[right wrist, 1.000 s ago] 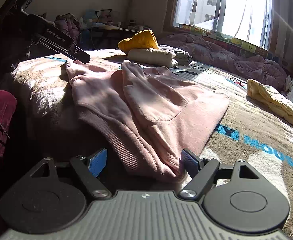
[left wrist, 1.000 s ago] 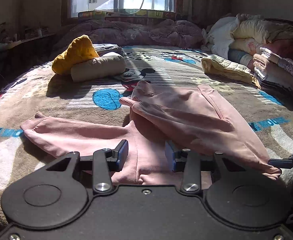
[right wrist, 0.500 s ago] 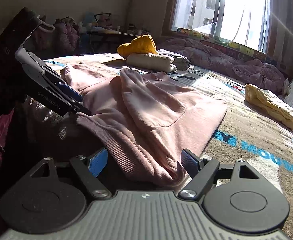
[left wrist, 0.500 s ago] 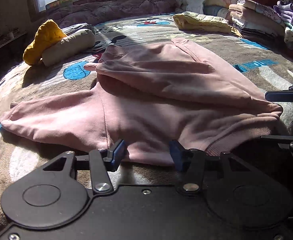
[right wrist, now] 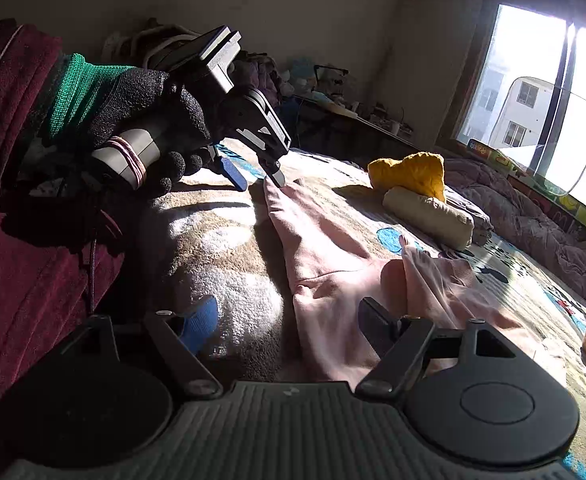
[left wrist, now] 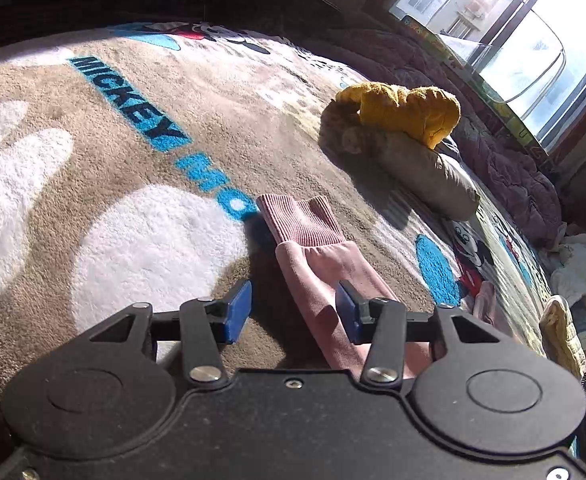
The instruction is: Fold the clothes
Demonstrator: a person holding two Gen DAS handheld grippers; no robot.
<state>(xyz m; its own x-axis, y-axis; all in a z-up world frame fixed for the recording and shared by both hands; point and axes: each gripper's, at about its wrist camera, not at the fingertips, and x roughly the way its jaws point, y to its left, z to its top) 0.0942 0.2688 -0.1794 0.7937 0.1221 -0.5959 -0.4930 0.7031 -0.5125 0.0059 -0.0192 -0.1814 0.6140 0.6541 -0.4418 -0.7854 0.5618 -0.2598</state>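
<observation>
The soft, limp pink fleece sweatshirt (right wrist: pixel 333 264) lay on the bed (left wrist: pixel 141 240); its ribbed cuff (left wrist: pixel 299 220) seemed the firmest hold. Left gripper (left wrist: pixel 293 312) and right gripper (right wrist: pixel 289 328) were spread, grasping nothing.

The left hand (right wrist: pixel 149 120) wears a black glove with a green cuff (right wrist: pixel 73 92), behind blue-padded jaws; the sleeve (right wrist: pixel 9 80) is dark red.
</observation>
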